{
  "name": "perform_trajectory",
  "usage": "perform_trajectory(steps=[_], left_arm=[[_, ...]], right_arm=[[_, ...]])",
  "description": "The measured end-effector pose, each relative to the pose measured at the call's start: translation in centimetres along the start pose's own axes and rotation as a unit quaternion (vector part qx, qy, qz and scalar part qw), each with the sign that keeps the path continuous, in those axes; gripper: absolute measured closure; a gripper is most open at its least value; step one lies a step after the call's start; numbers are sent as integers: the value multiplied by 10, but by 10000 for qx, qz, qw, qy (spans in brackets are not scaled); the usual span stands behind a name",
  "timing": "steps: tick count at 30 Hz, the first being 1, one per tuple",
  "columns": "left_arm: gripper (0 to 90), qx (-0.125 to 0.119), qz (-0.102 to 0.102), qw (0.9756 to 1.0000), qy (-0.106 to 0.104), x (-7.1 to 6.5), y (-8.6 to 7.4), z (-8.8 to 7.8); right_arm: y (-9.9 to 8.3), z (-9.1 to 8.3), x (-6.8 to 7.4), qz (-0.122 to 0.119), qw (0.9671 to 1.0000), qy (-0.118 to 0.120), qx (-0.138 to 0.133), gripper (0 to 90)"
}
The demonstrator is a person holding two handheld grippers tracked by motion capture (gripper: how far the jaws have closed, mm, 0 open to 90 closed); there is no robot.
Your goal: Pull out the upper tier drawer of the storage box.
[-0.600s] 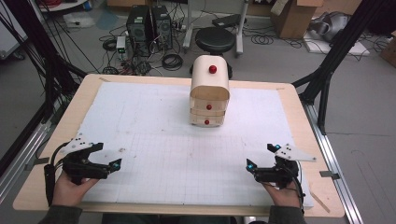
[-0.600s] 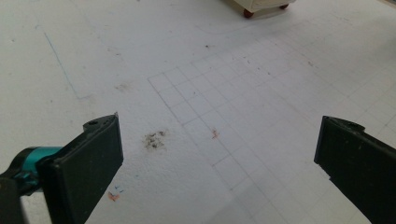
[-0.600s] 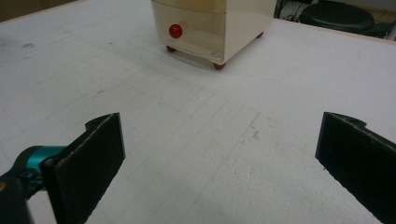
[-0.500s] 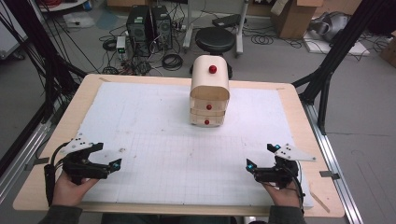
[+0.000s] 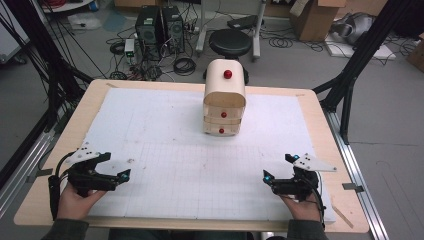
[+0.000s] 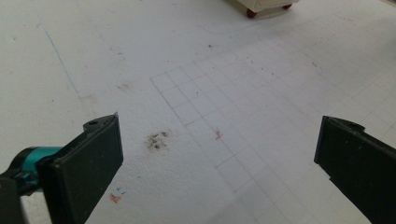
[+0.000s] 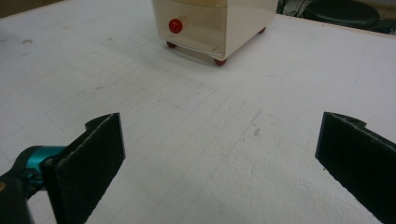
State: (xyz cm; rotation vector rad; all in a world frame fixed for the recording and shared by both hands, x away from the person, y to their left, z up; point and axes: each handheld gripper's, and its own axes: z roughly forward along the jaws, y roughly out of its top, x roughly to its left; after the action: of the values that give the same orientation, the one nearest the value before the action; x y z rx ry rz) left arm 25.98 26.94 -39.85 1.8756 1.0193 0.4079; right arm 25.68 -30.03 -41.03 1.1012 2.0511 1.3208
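A small cream drawer cabinet with red knobs stands at the far middle of the white gridded mat. My left gripper rests near the front left of the mat, a hand around it, jaws wide apart with nothing between them. At the front right, my right gripper is open and empty too. In the right gripper view the cabinet stands ahead, beyond the open gripper. The left gripper view has bare mat between the open gripper's jaws, and the cabinet's foot at the top edge.
The mat lies on a wooden table set in a black frame. Behind the table on the floor are a black stool, computer towers, cables and cardboard boxes.
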Motion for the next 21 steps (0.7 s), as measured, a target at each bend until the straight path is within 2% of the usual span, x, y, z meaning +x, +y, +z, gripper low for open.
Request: perform_trajectory(steps=[11, 21], left_arm=[[17, 4, -9, 10000, 8, 0, -2, 0], [17, 0, -10, 10000, -10, 0, -3, 1]], right_arm=[[3, 3, 5, 72, 10000, 55, 4, 5], [11, 7, 14, -7, 10000, 51, 58, 5]])
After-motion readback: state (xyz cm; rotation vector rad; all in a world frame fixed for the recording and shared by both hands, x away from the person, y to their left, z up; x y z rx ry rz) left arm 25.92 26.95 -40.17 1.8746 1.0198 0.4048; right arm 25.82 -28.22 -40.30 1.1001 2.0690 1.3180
